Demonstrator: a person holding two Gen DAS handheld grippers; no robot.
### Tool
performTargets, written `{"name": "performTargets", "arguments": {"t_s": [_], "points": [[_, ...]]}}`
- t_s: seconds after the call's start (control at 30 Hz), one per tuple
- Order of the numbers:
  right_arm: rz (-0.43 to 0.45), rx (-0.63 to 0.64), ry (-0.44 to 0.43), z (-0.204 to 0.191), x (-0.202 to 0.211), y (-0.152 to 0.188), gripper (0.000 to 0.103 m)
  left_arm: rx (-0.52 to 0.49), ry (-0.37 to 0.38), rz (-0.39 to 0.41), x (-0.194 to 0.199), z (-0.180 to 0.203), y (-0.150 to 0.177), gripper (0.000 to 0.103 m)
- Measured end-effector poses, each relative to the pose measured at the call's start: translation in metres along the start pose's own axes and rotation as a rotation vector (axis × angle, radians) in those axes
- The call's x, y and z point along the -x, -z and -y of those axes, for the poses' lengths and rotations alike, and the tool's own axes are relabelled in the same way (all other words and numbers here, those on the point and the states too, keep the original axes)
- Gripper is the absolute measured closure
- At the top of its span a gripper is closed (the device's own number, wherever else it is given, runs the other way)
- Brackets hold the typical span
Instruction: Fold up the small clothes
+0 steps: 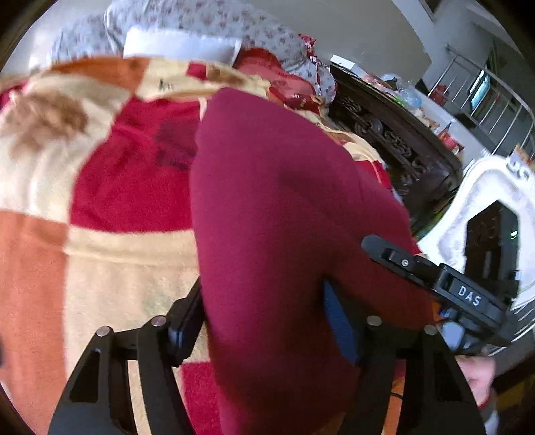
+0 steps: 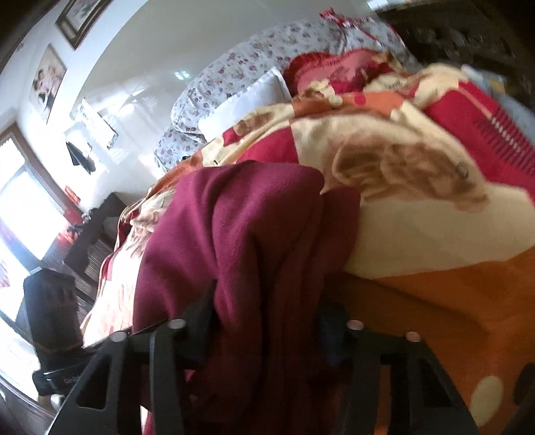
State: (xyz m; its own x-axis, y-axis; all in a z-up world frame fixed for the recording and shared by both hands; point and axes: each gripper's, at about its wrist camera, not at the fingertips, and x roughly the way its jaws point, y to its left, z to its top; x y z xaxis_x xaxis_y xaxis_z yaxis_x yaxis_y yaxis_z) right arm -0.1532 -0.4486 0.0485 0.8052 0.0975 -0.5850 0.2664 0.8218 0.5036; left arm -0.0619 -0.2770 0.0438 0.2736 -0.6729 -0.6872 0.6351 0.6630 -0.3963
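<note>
A dark red small garment [image 1: 277, 214] hangs over a patterned red, cream and orange blanket [image 1: 110, 187]. My left gripper [image 1: 264, 321] is shut on the garment's lower part, with cloth draped between and over its fingers. The right gripper [image 1: 444, 284] shows at the right in the left wrist view, against the garment's edge. In the right wrist view the same garment [image 2: 240, 234] is bunched in folds, and my right gripper [image 2: 267, 318] is shut on it above the blanket [image 2: 418, 207]. Both sets of fingertips are hidden by cloth.
A floral duvet [image 1: 214, 23] and a white pillow [image 1: 180, 45] lie at the bed's far end. A dark carved wooden headboard [image 1: 394, 134] stands to the right, with clutter behind it. A white chair [image 1: 485, 207] stands at the right. A dark chair [image 2: 50, 301] stands at the left.
</note>
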Motion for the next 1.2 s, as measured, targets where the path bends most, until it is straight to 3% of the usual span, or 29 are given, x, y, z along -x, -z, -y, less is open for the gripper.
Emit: {"name": "performTargets", "arguments": {"t_s": [0.13,0.33,0.6,0.77,0.8,0.9,1.1,1.2], "points": [[0.010,0.036,0.010,-0.017,0.017,0.001,0.056,-0.062,-0.024,0.016,0.026,0.016,0.004,0.057],[-0.034,0.071,-0.051,-0.053,0.050,0.016,0.056,-0.083,-0.016,0.037,0.089,0.024,0.028,0.057],[-0.117,0.158,-0.088,-0.103,0.079,0.080,0.056,-0.075,-0.055,0.023,0.154,0.018,0.093,0.057],[-0.168,0.180,-0.074,-0.110,0.070,0.116,0.055,-0.070,-0.122,0.006,0.156,0.012,0.133,0.057],[-0.182,0.184,-0.057,-0.110,0.066,0.121,0.051,-0.067,-0.132,-0.008,0.152,0.010,0.138,0.057],[-0.220,0.122,-0.021,-0.094,0.060,0.130,0.046,-0.055,-0.178,-0.030,0.142,0.002,0.153,0.048],[-0.065,0.068,-0.028,-0.083,0.100,0.111,0.041,-0.111,-0.275,0.047,0.166,0.013,0.156,0.044],[-0.091,0.099,-0.010,-0.093,0.085,0.106,0.041,-0.153,-0.318,0.063,0.168,0.020,0.157,0.041]]}}
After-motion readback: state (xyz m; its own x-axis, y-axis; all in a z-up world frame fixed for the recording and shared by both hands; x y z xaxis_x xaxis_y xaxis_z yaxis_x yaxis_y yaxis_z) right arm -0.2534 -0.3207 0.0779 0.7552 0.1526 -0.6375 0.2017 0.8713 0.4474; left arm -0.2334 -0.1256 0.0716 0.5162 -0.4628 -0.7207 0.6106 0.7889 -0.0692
